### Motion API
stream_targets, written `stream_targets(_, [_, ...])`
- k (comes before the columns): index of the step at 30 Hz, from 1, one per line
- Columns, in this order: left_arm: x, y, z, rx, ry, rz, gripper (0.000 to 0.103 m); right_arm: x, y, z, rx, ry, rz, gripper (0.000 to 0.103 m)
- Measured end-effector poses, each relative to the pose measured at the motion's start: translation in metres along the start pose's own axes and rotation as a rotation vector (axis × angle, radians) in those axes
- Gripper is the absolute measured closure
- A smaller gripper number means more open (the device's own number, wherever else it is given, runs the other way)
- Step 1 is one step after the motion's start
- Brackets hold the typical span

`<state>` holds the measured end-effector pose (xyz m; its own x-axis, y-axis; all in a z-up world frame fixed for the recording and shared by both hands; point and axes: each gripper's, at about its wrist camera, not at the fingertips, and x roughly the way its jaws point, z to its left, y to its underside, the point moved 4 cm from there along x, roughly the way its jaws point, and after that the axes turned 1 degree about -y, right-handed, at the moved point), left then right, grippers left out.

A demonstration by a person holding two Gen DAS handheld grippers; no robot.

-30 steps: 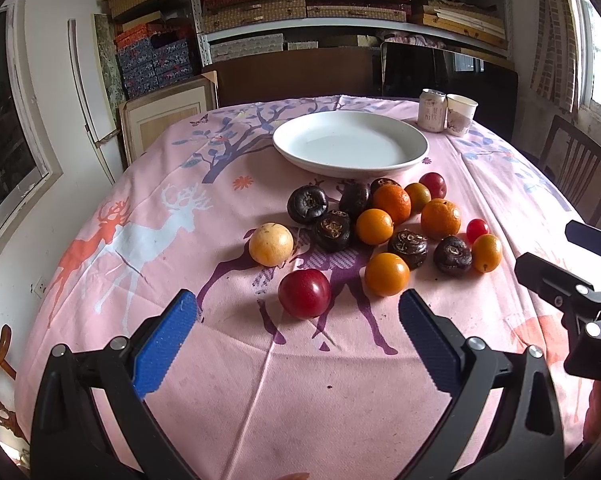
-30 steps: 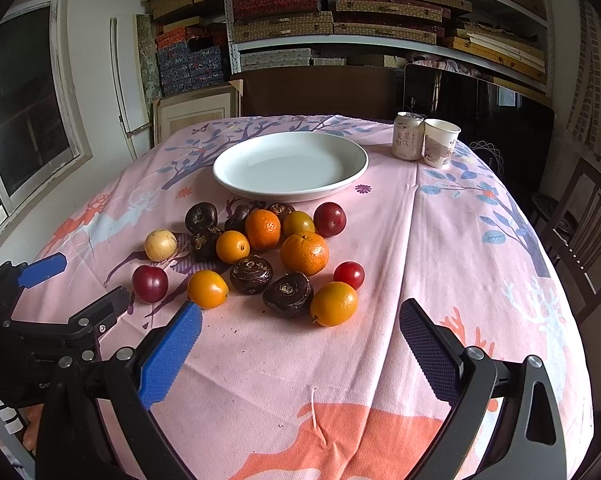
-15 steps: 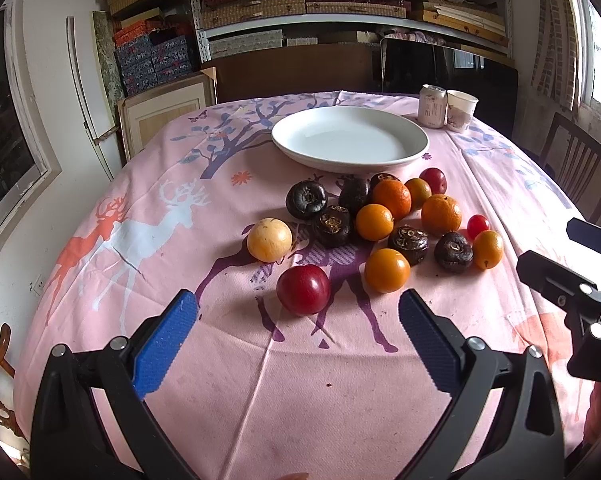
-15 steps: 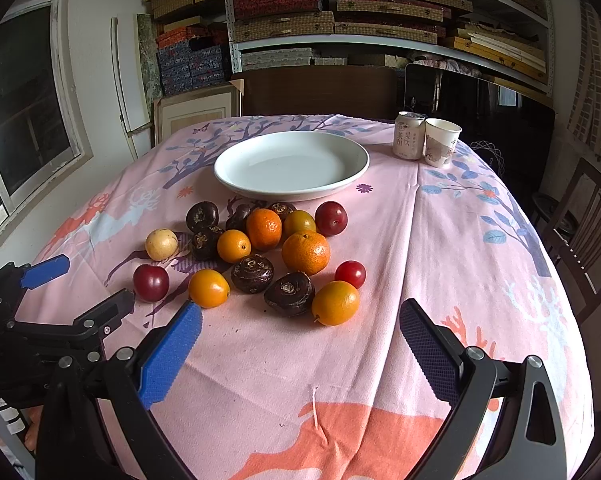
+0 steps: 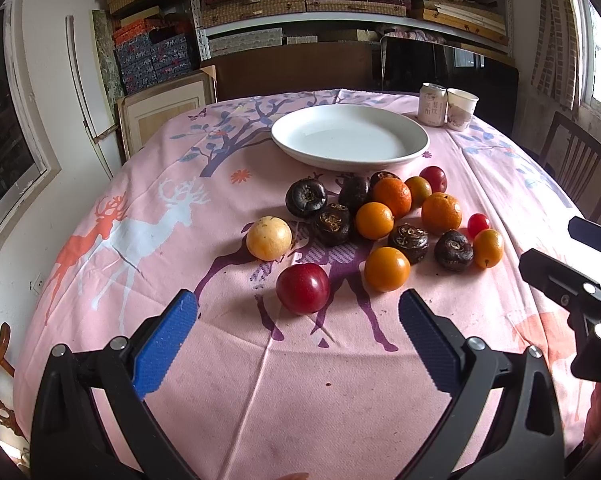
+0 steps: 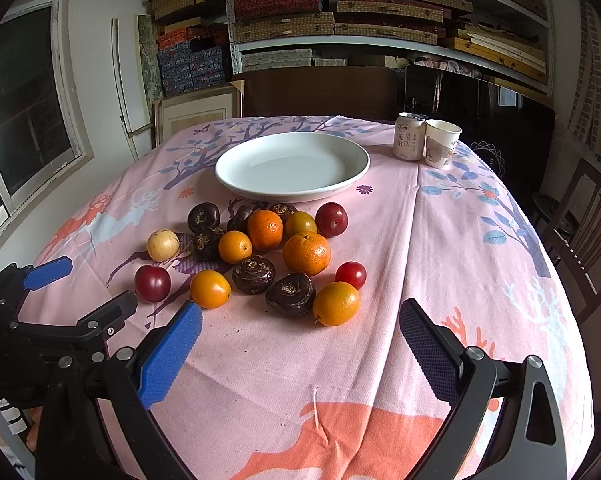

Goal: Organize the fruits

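A pile of fruits lies on the pink tablecloth: oranges (image 5: 441, 213) (image 6: 306, 253), several dark brown water chestnuts (image 5: 306, 197) (image 6: 253, 274), a yellow round fruit (image 5: 268, 238) (image 6: 162, 245), red plums (image 5: 302, 288) (image 6: 152, 283) and a small red tomato (image 6: 351, 275). Behind them stands an empty white plate (image 5: 350, 136) (image 6: 292, 166). My left gripper (image 5: 298, 320) is open, just short of the near red plum. My right gripper (image 6: 300, 330) is open, a little short of the nearest orange fruit (image 6: 336, 303). Neither holds anything.
A drink can (image 6: 409, 136) and a paper cup (image 6: 442, 143) stand at the back right of the table. Wooden chairs (image 6: 580, 216) flank the right side. Shelves of boxes (image 6: 340, 12) fill the back wall. The table's near edge drops off below both grippers.
Both grippers have crept slightly forward toward the fruits. No fruit has moved and both stay open.
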<state>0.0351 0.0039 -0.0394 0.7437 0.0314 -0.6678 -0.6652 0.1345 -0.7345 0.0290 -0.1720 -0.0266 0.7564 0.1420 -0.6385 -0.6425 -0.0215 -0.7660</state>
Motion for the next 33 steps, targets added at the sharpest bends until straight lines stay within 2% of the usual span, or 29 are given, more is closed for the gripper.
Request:
stream_targets(21, [0.009,0.006,-0.003,0.01,0.001,0.027,0.004,0.004,0.005,0.002,-0.005,0.002,0.013,0.004])
stream_targets(24, [0.022,0.01,-0.004,0.032,0.0,0.069,0.004,0.017,0.01,0.002,-0.031,0.021,0.044,0.004])
stream_targets(29, [0.06,0.023,0.009,0.033,-0.012,0.211,0.004,0.045,0.031,-0.015,-0.093,0.086,0.164,0.004])
stream_targets(31, [0.073,0.026,0.014,0.022,0.021,0.263,0.004,0.055,0.038,-0.027,-0.095,0.095,0.208,0.004])
stream_targets(33, [0.078,0.024,0.02,-0.001,0.064,0.28,0.004,0.062,0.041,-0.039,-0.081,0.098,0.237,0.004])
